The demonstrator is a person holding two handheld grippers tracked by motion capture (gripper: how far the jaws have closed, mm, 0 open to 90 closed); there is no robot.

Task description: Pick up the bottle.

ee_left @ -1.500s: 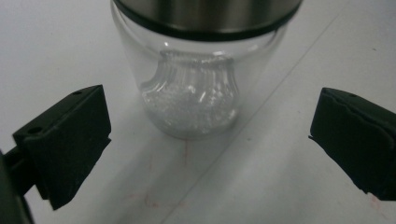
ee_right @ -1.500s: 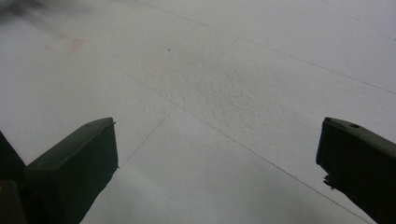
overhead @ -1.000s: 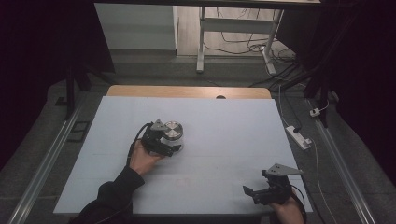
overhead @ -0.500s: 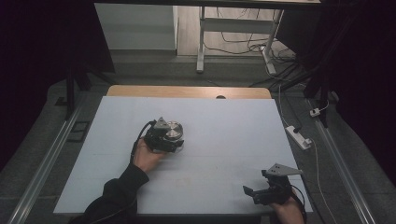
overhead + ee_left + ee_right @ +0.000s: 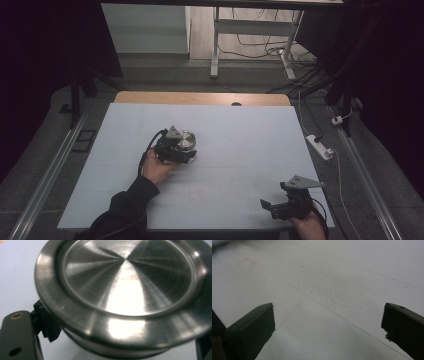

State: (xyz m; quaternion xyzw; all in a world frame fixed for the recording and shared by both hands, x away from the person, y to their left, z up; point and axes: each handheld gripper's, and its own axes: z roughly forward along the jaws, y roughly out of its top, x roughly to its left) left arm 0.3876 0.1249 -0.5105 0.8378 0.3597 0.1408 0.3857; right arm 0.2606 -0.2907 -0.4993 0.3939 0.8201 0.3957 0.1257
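A round steel container (image 5: 186, 141) with a flat brushed-metal lid is seen on the white counter (image 5: 240, 135), left of centre and roughly midway between the near and far edges. The left gripper (image 5: 175, 149) is set against the near-left side of the container, held by the left hand (image 5: 156, 169), whose dark sleeve enters from the near edge.

In the left gripper view the container (image 5: 125, 290) is seen at very close range. One black jaw is seen pressed against the side wall just under the lid's rim at lower left; the other is partly seen at the lower right corner, also at the wall. The jaws have just been closing, with the container between them, and are now drawn in tight on it. The container is seen resting on the counter (image 5: 15, 277); whether it is lifted at all cannot be told.

The right gripper (image 5: 280, 206) is held by the right hand (image 5: 307, 226) at the near right corner of the counter, well apart from the container. In the right gripper view its jaws (image 5: 328, 327) are spread wide with nothing between them, above bare white surface (image 5: 342, 277) marked by faint lines and a faint reddish mark at far left.

A white power strip (image 5: 320, 146) is noted on the floor, right of the counter.
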